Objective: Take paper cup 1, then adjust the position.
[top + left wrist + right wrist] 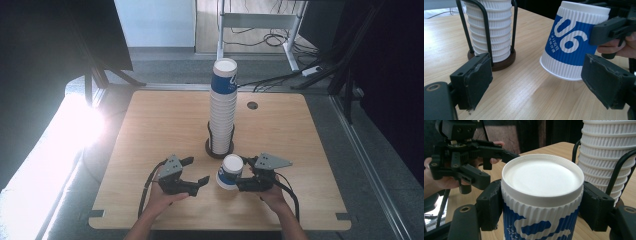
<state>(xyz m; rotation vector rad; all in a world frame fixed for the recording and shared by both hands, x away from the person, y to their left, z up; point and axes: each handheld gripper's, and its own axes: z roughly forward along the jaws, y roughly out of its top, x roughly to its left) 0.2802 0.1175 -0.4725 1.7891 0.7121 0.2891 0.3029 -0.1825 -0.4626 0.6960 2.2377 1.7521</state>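
Left gripper [194,172] has its jaws spread wide with nothing between them, just left of the cup [229,172]. That cup is upside down, tilted, and clamped in the right gripper [241,173], in front of the cup stack [222,110]. Looks mid-carry; next it probably needs lifting onto the stack.

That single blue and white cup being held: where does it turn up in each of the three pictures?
High view: the held cup is low centre, in the right gripper.
Left gripper view: upper right, tilted.
Right gripper view: centre, between the jaws.
Shared landmark: the tall cup stack in its wire holder.
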